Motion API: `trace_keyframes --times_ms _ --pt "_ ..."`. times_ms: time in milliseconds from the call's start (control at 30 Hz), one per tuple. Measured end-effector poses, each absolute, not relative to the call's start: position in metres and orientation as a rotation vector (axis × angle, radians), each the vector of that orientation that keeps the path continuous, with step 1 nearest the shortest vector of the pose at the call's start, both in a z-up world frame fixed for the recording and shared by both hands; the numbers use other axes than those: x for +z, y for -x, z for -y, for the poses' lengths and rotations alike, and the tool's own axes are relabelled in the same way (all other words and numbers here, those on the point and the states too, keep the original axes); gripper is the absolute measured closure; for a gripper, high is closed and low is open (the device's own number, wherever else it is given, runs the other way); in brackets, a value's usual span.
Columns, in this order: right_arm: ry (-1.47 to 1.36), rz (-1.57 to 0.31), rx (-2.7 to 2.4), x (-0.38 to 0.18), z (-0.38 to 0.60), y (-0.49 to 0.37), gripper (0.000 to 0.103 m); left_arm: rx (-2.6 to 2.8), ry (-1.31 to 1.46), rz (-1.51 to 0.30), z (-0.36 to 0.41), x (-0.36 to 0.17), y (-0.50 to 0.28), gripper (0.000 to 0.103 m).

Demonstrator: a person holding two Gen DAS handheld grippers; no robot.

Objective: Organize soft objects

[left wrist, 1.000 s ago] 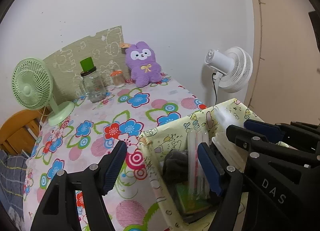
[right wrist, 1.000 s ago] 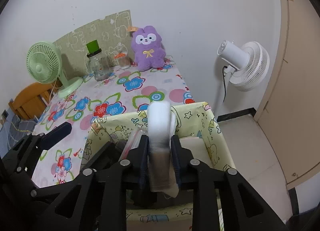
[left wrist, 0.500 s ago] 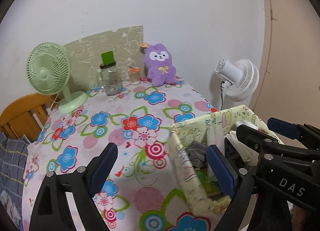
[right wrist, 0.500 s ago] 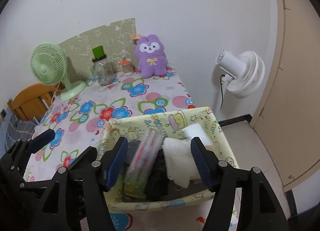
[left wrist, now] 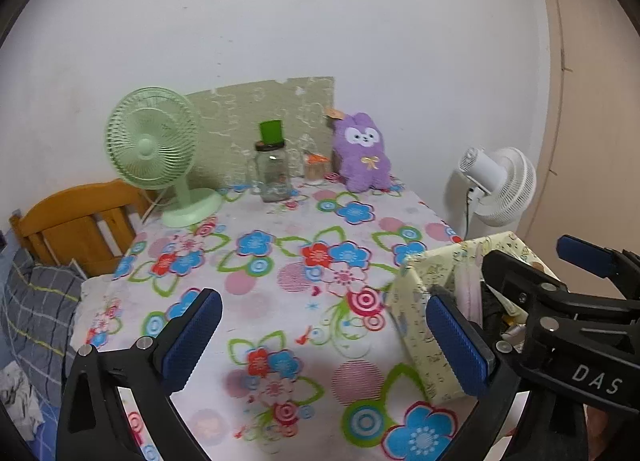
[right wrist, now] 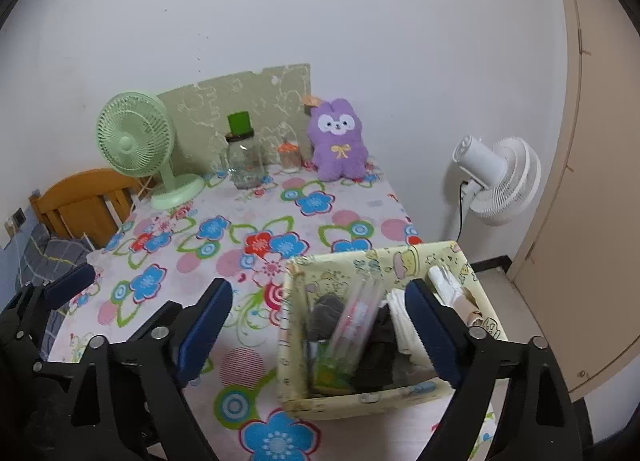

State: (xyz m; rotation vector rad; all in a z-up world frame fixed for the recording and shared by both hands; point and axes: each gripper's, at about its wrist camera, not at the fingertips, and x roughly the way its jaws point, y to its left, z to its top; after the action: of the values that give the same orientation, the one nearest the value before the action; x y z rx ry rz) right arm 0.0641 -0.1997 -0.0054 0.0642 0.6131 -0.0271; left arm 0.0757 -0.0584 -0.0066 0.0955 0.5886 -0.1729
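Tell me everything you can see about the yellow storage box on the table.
The yellow storage box is an open-topped, soft-sided fabric bin printed with cartoon characters. It sits upright at the near right corner of the floral tablecloth. Inside, standing on edge, are folded white cloths, dark fabric, a grey item and a clear packet with pink contents. The right hand-held gripper hovers open above it, not touching.

- One table [right wrist: 352, 217] with a flowered cloth
- Two fans: one green fan [right wrist: 134, 147] on the table, one white fan [right wrist: 498, 181] beside it
- One purple plush toy [right wrist: 339, 141]
- One big glass jar [right wrist: 244, 165] and one small jar [right wrist: 290, 155]
- One yellow fabric basket [right wrist: 416, 259]
- One wooden chair [right wrist: 80, 205]
- Two grippers: left gripper [left wrist: 320, 339] and right gripper [right wrist: 318, 329], both with jaws spread apart and empty
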Motion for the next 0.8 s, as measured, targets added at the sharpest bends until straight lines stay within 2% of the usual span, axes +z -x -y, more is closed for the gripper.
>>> trace_keyframes --times_ms 800 --pt "-0.041 -0.473 0.023 0.036 0.155 -0.011 0.005 -0.043 -0.012 -0.488 -0.017 0.032 -0.016 0.0"
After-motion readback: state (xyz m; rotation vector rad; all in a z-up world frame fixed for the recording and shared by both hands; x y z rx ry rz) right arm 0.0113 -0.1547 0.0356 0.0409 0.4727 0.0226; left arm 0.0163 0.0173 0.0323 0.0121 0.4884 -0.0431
